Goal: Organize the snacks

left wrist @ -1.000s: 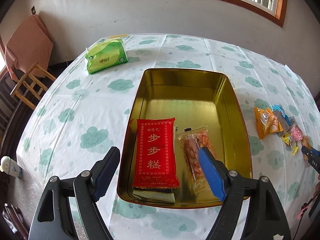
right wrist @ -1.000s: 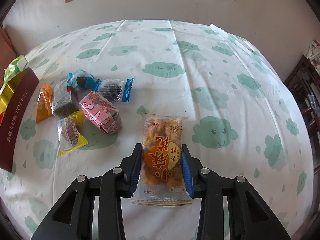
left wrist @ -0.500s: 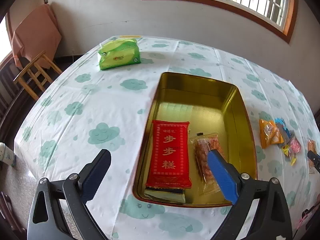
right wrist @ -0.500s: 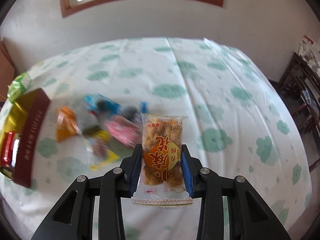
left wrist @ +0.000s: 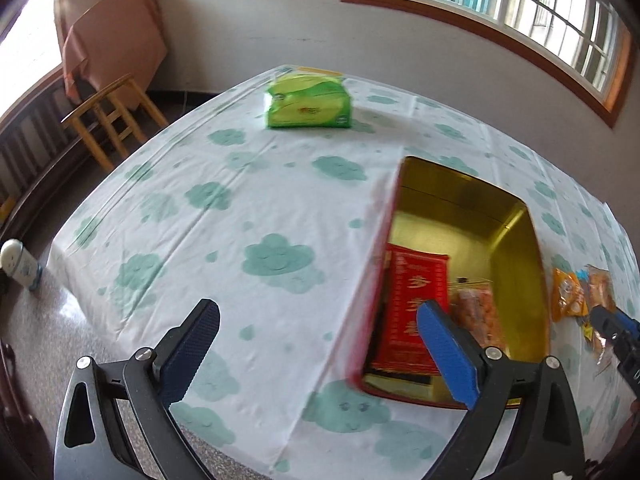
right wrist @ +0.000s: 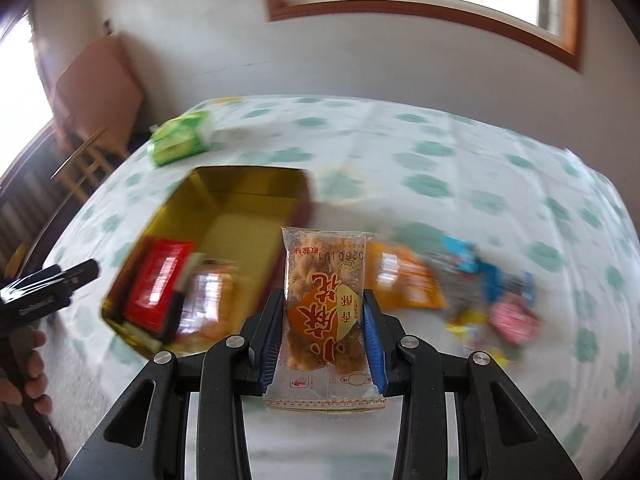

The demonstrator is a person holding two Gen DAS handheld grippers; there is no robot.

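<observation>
The clear snack packet (right wrist: 326, 308) with an orange label sits clamped between the blue pads of the right gripper (right wrist: 324, 332), held up in the air just to the right of the gold tin (right wrist: 224, 204); its lower sealed edge hangs out below the jaws. Much of the right wrist view is smeared by motion, so the loose snacks (right wrist: 452, 284) on the cloth to the right of the tin show only as orange, blue, pink and yellow wrappers whose kinds cannot be made out. In the left wrist view that pile (left wrist: 576, 292) is cut off by the picture's edge and partly covered by the tip of the right gripper. The tin lies open on the table, its outer wall dark red, and holds a red packet (left wrist: 412, 304) with gold characters and, just beside it on the right, a clear bag of orange pieces (left wrist: 478, 312); the near ends of both are hidden behind a pad of the left gripper (left wrist: 320, 352). That gripper's jaws stand wide apart with nothing between them, above the near edge of the table. The tablecloth (left wrist: 256, 216) is white with green clouds. A green tissue pack (left wrist: 308, 102) lies at the far end. Beyond are a wooden chair (left wrist: 108, 120), a white wall and a wood-framed window (left wrist: 500, 12).
</observation>
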